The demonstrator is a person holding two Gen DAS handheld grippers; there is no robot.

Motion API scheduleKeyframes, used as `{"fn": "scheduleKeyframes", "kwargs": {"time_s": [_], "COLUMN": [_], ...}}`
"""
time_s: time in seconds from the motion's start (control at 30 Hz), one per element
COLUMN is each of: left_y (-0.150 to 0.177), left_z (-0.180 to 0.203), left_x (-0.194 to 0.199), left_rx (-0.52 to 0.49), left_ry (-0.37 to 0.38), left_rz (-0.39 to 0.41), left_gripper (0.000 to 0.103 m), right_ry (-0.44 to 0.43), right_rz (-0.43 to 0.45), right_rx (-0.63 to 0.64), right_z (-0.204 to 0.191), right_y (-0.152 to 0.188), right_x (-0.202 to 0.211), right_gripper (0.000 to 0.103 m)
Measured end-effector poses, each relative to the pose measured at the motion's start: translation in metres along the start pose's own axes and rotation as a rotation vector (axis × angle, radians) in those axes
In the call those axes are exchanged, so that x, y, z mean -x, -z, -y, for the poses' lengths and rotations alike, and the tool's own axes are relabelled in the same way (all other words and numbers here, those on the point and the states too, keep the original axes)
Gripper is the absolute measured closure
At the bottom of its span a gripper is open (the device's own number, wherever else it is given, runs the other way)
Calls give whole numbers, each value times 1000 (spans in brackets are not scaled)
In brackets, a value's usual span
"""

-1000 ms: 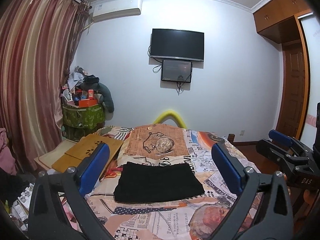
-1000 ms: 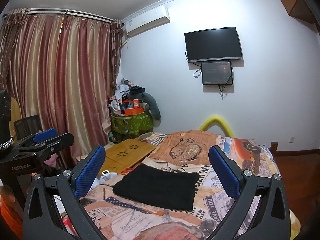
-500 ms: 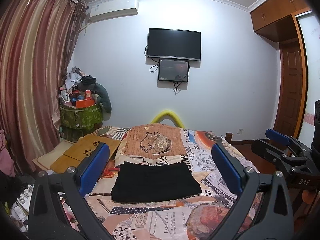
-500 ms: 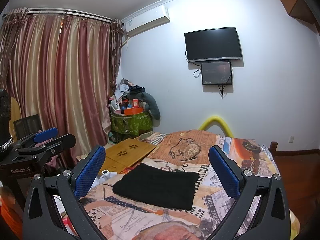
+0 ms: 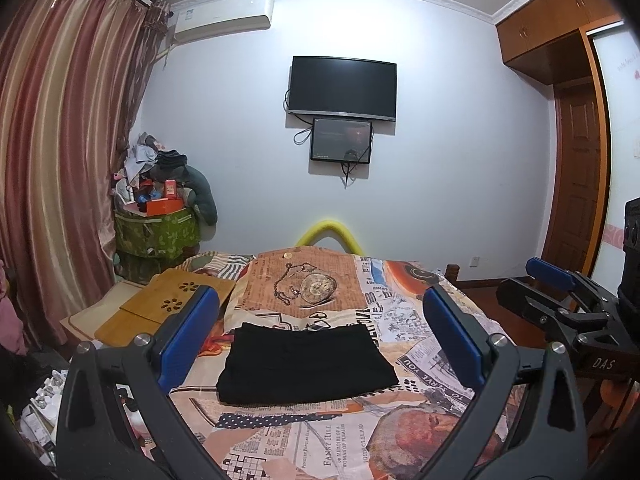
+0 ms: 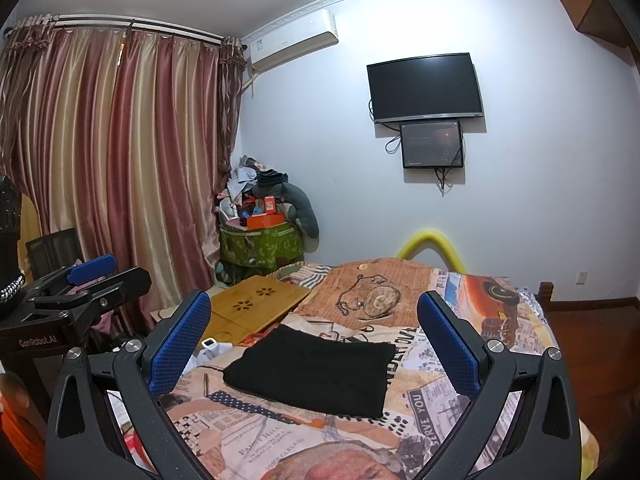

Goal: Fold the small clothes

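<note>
A black garment (image 5: 306,364) lies folded flat in a rectangle on the bed's newspaper-print cover (image 5: 320,440). It also shows in the right wrist view (image 6: 312,372). My left gripper (image 5: 320,312) is open and empty, held above the bed, short of the garment. My right gripper (image 6: 314,316) is open and empty too, held back from the garment at a similar height. The right gripper shows at the right edge of the left wrist view (image 5: 560,300). The left gripper shows at the left edge of the right wrist view (image 6: 80,284).
A wooden lap tray (image 5: 168,304) lies at the bed's left side. A green bin (image 5: 156,232) piled with clutter stands in the corner by the curtains (image 5: 52,160). A TV (image 5: 344,88) hangs on the far wall. A wooden door (image 5: 580,200) is at the right.
The left wrist view has shifted slightly, with the garment sliding a little left and down in it. The right gripper and the garment have not visibly moved.
</note>
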State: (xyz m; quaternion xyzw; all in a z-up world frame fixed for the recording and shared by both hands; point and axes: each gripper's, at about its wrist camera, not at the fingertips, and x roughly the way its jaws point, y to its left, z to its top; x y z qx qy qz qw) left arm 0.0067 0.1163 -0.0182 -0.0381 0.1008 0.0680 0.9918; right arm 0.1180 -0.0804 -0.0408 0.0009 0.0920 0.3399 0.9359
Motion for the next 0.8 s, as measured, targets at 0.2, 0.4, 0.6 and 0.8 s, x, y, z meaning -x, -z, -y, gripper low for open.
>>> {"fn": "scheduleKeyframes", "kwargs": {"time_s": [0.2, 0.4, 0.6, 0.8], "left_y": [-1, -2, -1, 1], "left_z": [0, -1, 2, 2], "left_x": [-1, -1, -2, -4], "left_rx": [7, -7, -12, -8], "left_ry": [9, 10, 13, 14], "left_rz": [-5, -7, -10, -14], "left_gripper": [0, 0, 0, 0], "right_ry": [1, 1, 0, -1], "right_rz": [-3, -5, -10, -18], "right_rx": [-2, -2, -4, -5], "right_z": [2, 2, 2, 2], "right_y": [0, 0, 0, 0], "right_x": [0, 0, -1, -3], "right_gripper": [1, 1, 1, 1]}}
